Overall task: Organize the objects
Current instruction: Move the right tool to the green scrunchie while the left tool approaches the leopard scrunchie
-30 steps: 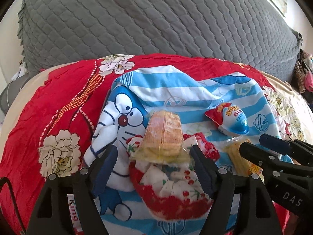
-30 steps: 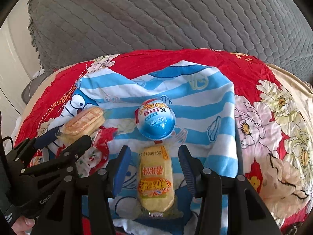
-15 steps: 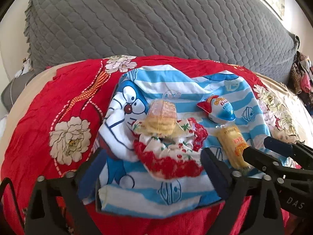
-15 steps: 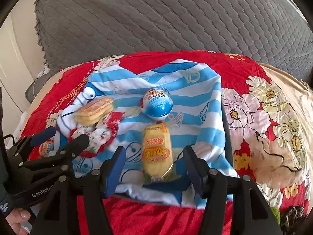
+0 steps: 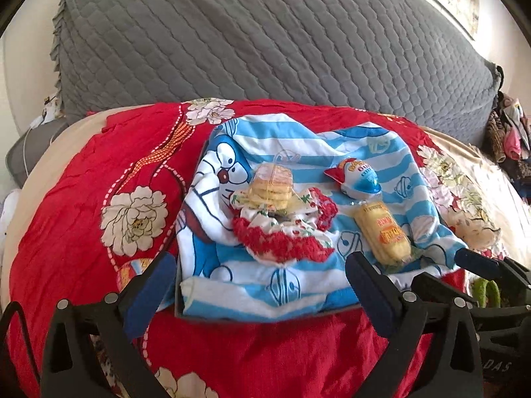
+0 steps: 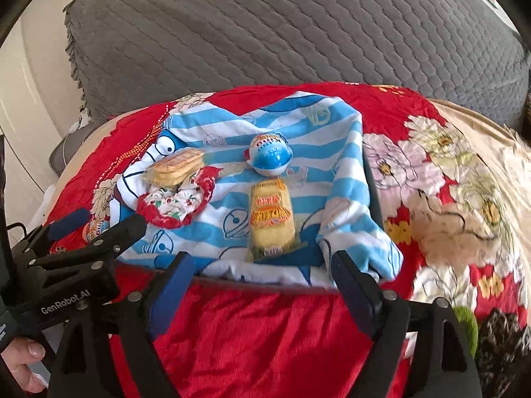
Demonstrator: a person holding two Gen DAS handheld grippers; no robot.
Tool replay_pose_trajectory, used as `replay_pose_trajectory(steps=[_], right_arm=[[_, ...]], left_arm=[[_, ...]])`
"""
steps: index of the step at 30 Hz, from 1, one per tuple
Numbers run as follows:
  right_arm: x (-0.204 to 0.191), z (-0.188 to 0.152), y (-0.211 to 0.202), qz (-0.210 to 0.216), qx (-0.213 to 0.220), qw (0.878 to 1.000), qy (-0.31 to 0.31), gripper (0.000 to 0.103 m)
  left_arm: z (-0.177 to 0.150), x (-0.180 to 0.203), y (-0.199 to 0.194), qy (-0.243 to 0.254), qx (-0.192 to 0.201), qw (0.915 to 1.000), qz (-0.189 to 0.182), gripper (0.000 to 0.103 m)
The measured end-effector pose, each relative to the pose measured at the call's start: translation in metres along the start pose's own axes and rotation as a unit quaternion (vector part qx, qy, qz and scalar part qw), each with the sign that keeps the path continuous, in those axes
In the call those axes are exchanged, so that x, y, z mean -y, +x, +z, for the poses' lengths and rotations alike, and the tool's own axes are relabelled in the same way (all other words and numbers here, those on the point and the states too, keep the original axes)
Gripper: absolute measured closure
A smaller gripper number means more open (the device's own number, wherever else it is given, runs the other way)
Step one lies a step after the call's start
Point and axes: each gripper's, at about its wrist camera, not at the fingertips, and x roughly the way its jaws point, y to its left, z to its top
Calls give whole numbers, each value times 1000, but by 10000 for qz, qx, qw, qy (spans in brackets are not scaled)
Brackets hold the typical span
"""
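A blue-and-white striped cartoon cloth [image 5: 298, 152] [image 6: 345, 152] lies over a shallow box on the red floral bedspread. On it sit a wrapped cracker pack [image 5: 270, 185] [image 6: 176, 165] resting on a red-and-white frilly fabric piece [image 5: 285, 235] [image 6: 176, 202], a blue-and-white egg-shaped snack [image 5: 360, 182] [image 6: 270, 156] and a yellow wrapped cake [image 5: 385, 232] [image 6: 270, 219]. My left gripper [image 5: 259, 282] is open and empty, below the cloth's near edge. My right gripper [image 6: 262, 278] is open and empty, just short of the yellow cake.
A grey quilted cushion [image 5: 265, 39] stands behind the bedspread [image 5: 83, 199]. Another egg snack [image 6: 94, 227] lies left of the cloth beside the left gripper. A clothes pile [image 5: 507, 132] is at the far right. A green item [image 6: 466, 325] sits at the lower right.
Both grippers have pulled back toward me from the cracker pack and the yellow cake, staying open. More of the cloth's near edge and the red bedspread now shows.
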Motion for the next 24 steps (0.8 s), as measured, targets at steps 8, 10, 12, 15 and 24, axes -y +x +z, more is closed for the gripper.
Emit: replay_pose_trajectory(steps=[8, 10, 12, 15, 24], right_arm=[[4, -22, -23, -34, 56, 9999, 141, 15], [5, -27, -29, -14, 78, 9998, 187, 15], [7, -33, -34, -5, 84, 9997, 221, 15], [10, -43, -43, -49, 104, 9996, 257, 15], [31, -73, -58, -486, 61, 9985, 258, 15]], left_arm=[[-30, -15, -26, -119, -57, 9999, 26, 1], [-41, -21, -34, -133, -65, 9999, 80, 1], [-49, -26, -39, -160, -93, 9998, 119, 1], [-61, -36, -51, -191, -60, 9995, 225, 1], [-74, -66, -75, -179, 40, 9985, 514, 1]])
